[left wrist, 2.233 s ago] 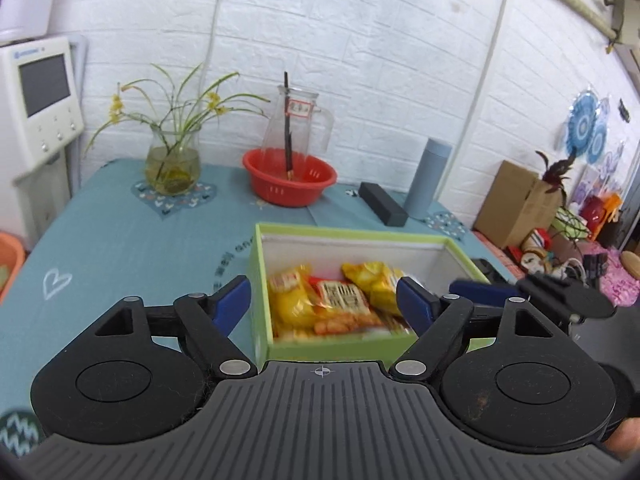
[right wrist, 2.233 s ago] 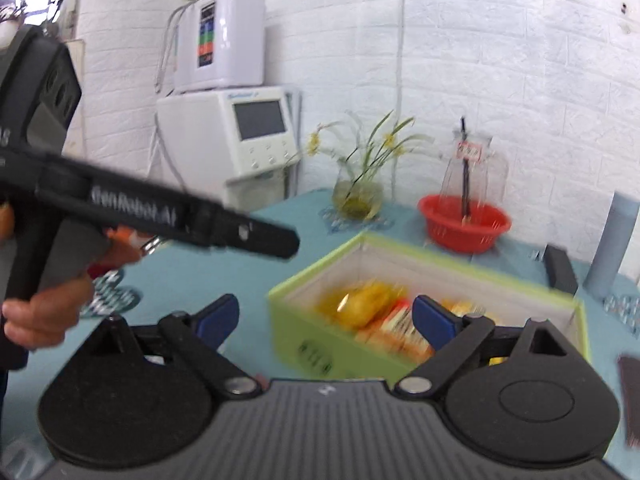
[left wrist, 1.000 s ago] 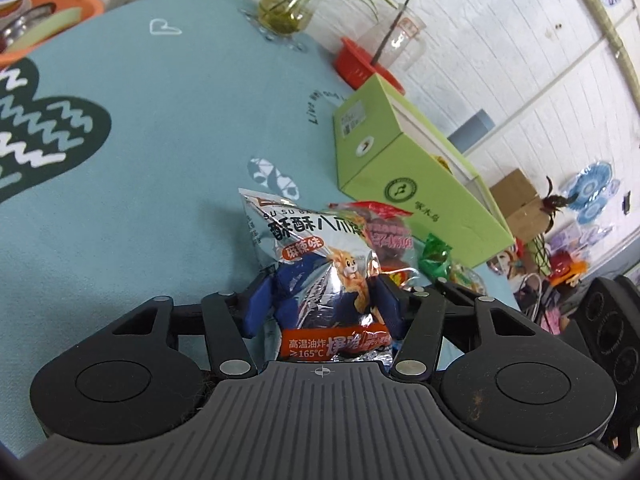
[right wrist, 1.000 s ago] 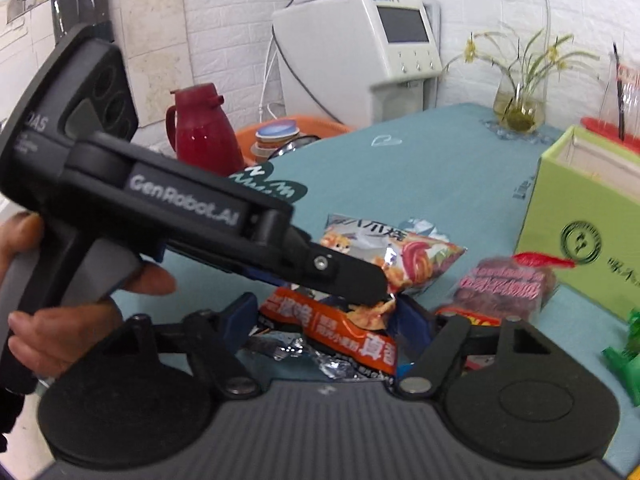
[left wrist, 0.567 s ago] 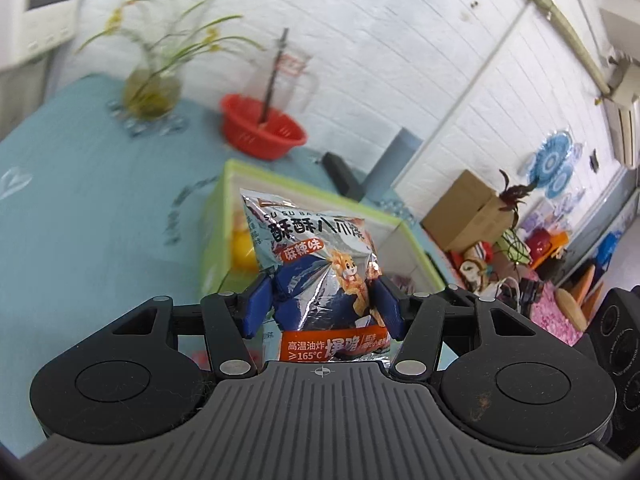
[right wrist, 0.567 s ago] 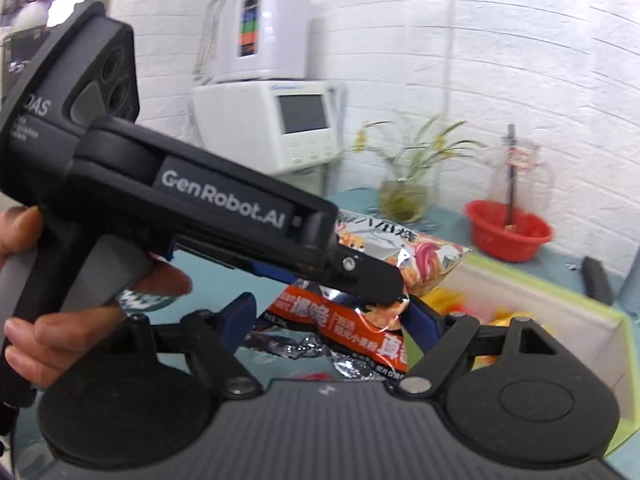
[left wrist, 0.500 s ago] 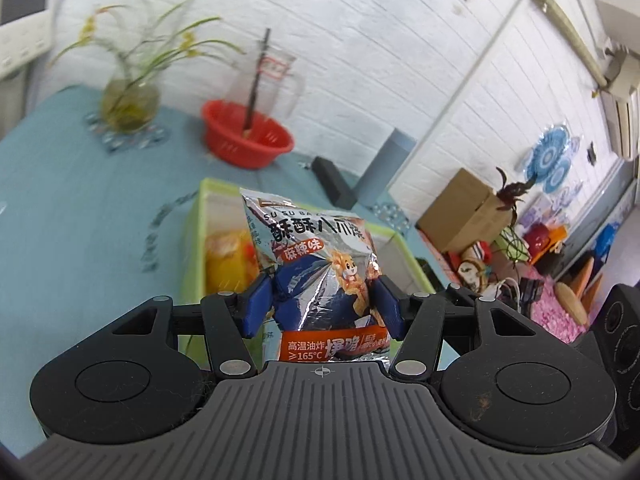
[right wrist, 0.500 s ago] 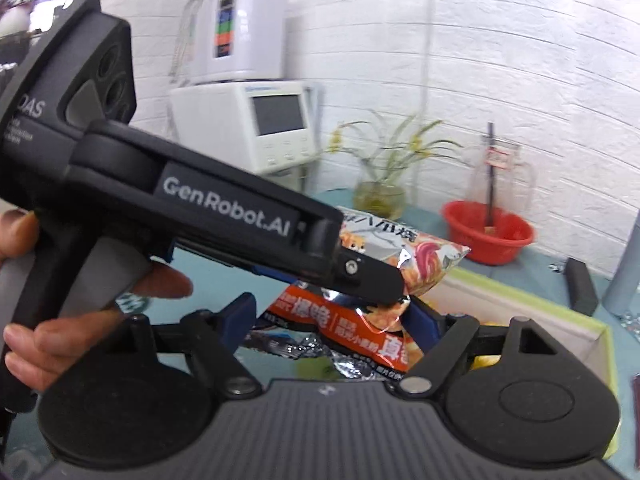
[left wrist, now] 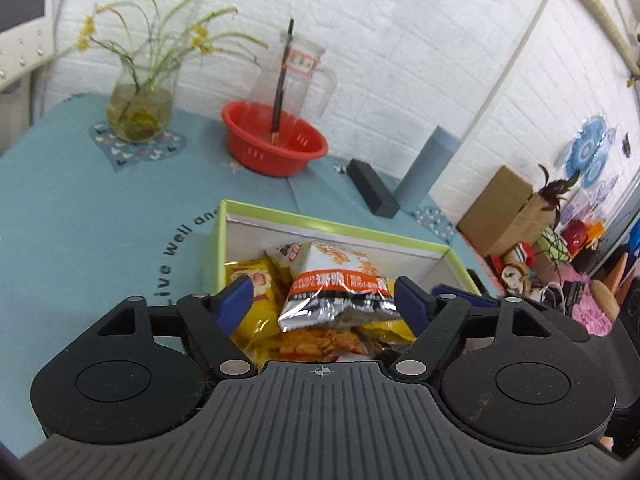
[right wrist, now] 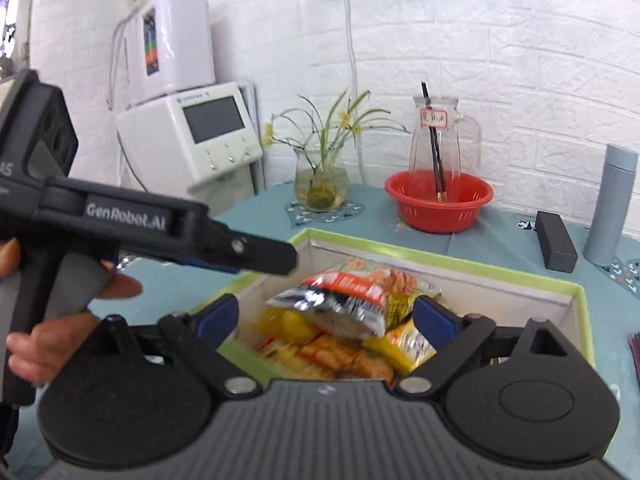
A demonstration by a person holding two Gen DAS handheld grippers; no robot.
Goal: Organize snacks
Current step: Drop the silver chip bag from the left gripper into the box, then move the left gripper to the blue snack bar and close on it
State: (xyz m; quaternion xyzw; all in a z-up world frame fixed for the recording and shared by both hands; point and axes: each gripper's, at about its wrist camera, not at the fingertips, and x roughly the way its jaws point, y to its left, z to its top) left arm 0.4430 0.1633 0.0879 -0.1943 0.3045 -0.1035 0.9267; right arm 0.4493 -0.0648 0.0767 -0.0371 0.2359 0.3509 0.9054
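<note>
Worktop (left wrist: 80,208) carries a green box (left wrist: 340,226) of snack packets, the silver-and-orange snack bag (left wrist: 336,288) lying atop them between both opening claws, left claw (left wrist: 324,304) and right claw (right wrist: 326,318), neither pressing it.

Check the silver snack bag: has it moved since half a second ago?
Yes. The silver snack bag has left the opening left gripper and dropped into the green box, onto the yellow packets.
</note>
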